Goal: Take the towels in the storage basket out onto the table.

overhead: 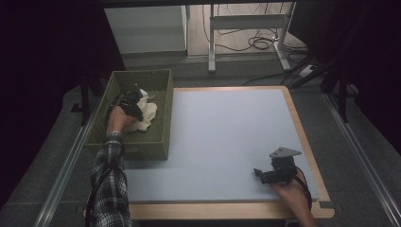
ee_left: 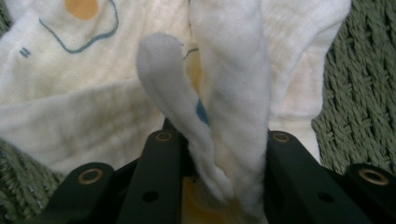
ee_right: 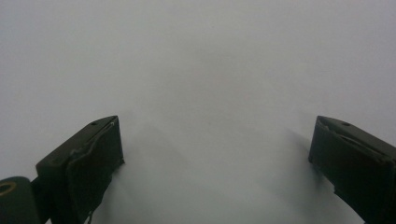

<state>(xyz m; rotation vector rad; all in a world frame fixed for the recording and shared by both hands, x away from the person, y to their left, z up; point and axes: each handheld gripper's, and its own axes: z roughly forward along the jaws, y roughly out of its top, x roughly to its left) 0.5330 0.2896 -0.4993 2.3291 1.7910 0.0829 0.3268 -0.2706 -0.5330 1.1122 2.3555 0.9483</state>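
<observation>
- The white cloth lies in the green woven basket at the left edge of the table, and the left gripper is down in the basket on top of it
- In the left gripper view a bunched fold of the cloth stands up between the two black jaws; the jaws are drawn in close on it, one pad pressing on each side, so the fold is pinched and held
- The cloth carries a blue outline and orange patches; most of it spreads flat behind the pinched fold, with the basket's weave showing to the right and at the lower left
- The right gripper has its jaws set wide apart with nothing between them, just bare grey table surface ahead
- In the high view the left gripper and the hand on it cover part of the cloth, so the grip itself cannot be made out there
- The lower ends of the left jaws are cut off by the bottom edge of the left gripper view, and the cloth's edges run out of frame at the top and left
- The room around the table is dark and hard to read
- The left forearm, in a plaid sleeve, reaches forward from the bottom edge into the basket, gripper angled down
- The right hand rests at the table's near right corner, holding the right gripper low and about level, pointing left across the table
</observation>
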